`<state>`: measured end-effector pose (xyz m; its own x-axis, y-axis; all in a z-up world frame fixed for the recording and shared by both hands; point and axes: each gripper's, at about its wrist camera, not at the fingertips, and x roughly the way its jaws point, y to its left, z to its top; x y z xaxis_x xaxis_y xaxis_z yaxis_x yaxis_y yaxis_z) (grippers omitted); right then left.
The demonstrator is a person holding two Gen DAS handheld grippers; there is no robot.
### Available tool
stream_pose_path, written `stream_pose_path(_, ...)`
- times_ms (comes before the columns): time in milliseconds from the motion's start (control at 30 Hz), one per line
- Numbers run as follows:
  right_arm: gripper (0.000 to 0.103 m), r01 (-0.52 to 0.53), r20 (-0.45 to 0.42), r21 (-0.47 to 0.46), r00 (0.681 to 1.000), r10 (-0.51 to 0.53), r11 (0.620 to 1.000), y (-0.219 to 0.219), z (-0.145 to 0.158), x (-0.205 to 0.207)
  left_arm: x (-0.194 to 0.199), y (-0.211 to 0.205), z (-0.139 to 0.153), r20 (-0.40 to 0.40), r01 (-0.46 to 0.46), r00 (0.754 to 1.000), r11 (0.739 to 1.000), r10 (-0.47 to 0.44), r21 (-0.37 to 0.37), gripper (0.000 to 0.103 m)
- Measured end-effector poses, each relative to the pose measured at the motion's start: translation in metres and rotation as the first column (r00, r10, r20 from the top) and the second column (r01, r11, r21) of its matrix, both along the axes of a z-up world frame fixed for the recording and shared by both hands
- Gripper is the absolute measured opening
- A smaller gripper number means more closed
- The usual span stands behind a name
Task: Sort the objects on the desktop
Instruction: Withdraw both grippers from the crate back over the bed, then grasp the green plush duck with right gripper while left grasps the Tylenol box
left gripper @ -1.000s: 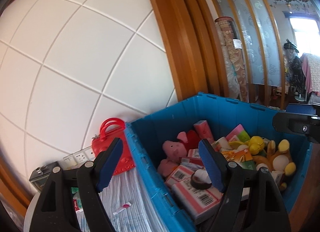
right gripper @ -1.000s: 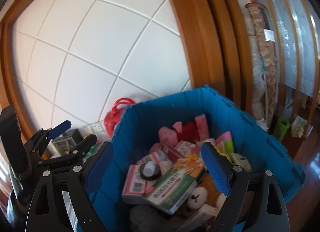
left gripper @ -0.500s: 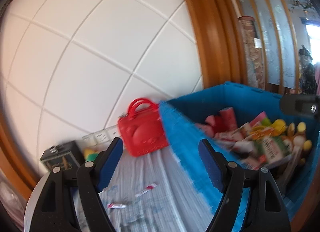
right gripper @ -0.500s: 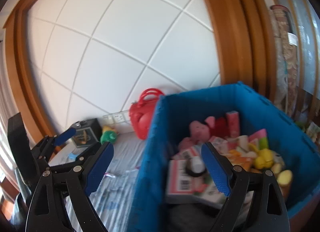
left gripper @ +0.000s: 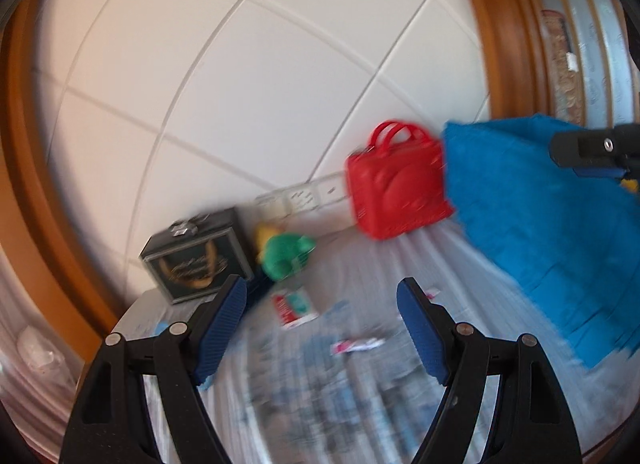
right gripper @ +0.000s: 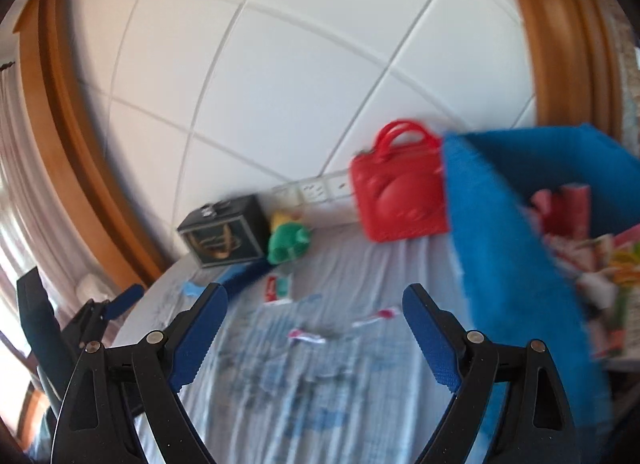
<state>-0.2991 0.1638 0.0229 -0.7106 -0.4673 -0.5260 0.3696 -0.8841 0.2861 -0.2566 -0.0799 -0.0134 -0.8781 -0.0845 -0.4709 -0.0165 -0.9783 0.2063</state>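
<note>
White tiled wall [left gripper: 240, 63], wooden frame [right gripper: 560, 43], sockets [right gripper: 316, 189].

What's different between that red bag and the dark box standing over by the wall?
The red bag is bright red with two loop handles on top; the dark box is black with a flat top and a gold design on its front. The bag stands right beside the blue crate; the box stands farther left, next to a green toy. The bag looks the taller. Both stand upright on the cloth-covered table, near the white wall.
</note>
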Motion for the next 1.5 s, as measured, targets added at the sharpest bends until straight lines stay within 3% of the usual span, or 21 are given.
stream_pose_path(333, 0.091, -0.132, 0.090, 0.071, 0.988, 0.125, 0.989, -0.130, -0.047, -0.098, -0.057, -0.099, -0.050, 0.056, -0.101, 0.994, 0.994, 0.098, 0.047, 0.077)
stream_pose_path(500, 0.091, -0.204, 0.105, 0.144, 0.976, 0.190, 0.968, -0.187, -0.082, -0.178, -0.094, -0.134, -0.085, 0.097, -0.139, 0.987, 0.988, 0.131, 0.072, 0.077)
stream_pose_path(700, 0.095, -0.244, 0.180, 0.215, 0.962, 0.207, 0.946, -0.247, -0.150, -0.296, -0.122, -0.167, -0.134, 0.160, -0.169, 0.975, 0.981, 0.153, 0.092, 0.077)
stream_pose_path(967, 0.095, -0.263, 0.337, 0.216, 0.924, 0.181, 0.940, -0.274, -0.231, -0.411, -0.143, -0.188, -0.169, 0.219, -0.192, 0.962, 0.975, 0.165, 0.108, 0.078)
stream_pose_path(1133, 0.096, -0.310, 0.376, 0.171, 0.898, 0.229, 0.935, -0.282, -0.260, -0.437, -0.168, -0.192, -0.186, 0.262, -0.184, 0.954, 0.973, 0.144, 0.137, 0.077)
stream_pose_path(1233, 0.098, -0.339, 0.390, 0.084, 0.876, 0.282, 0.937, -0.283, -0.267, -0.444, -0.193, -0.177, -0.190, 0.260, -0.138, 0.961, 0.978, 0.094, 0.158, 0.077)
stream_pose_path(1300, 0.068, -0.376, 0.392, 0.070, 0.862, 0.321, 0.924, -0.285, -0.268, -0.444, -0.216, -0.161, -0.196, 0.261, -0.086, 0.964, 0.984, 0.043, 0.158, 0.077)
stream_pose_path(1333, 0.064, -0.407, 0.416, 0.062, 0.841, 0.347, 0.911, -0.288, -0.270, -0.444, -0.227, -0.154, -0.201, 0.272, -0.075, 0.962, 0.985, 0.031, 0.153, 0.077)
stream_pose_path(1500, 0.054, -0.501, 0.420, 0.168, 0.815, 0.399, 0.849, -0.298, -0.255, -0.431, -0.279, -0.134, -0.227, 0.327, -0.026, 0.944, 0.982, -0.037, 0.187, 0.077)
